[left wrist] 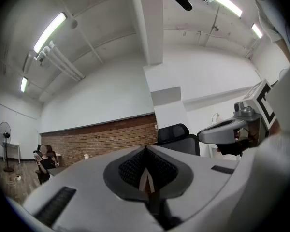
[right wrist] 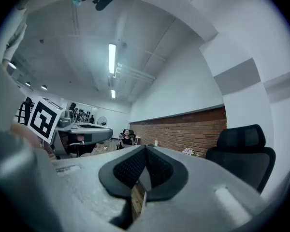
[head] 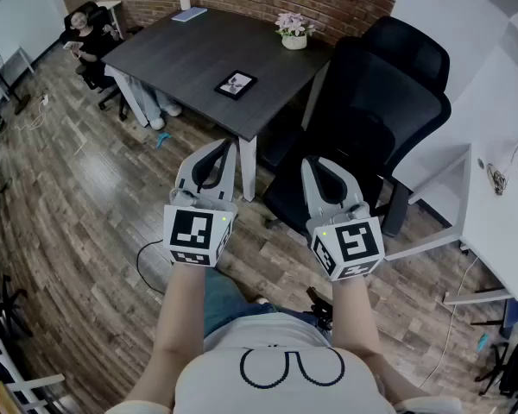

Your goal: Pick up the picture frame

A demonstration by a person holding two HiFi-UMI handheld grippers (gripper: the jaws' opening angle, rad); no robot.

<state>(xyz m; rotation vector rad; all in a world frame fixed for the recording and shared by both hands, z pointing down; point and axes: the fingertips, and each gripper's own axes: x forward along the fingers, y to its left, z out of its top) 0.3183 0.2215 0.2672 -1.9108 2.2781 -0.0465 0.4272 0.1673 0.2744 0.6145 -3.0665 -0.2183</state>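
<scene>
A small black picture frame [head: 236, 84] lies flat near the front right corner of the dark table [head: 181, 59], far ahead of both grippers. My left gripper [head: 221, 147] is held level in front of the body, jaws shut with nothing between them. Beside it my right gripper [head: 319, 166] is also level and shut on nothing. In the left gripper view the closed left gripper [left wrist: 146, 151] points at the brick wall, with the right gripper's body at the right edge. The right gripper [right wrist: 145, 151] in its own view is closed too. The frame is hidden in both gripper views.
Two black office chairs [head: 363, 136] stand to the table's right, just ahead of my right gripper. A small flower pot [head: 293, 31], a cup [head: 184, 2] and a notebook [head: 190, 14] sit at the table's far side. A seated person [head: 91, 41] is at far left. White desks [head: 501, 171] line the right.
</scene>
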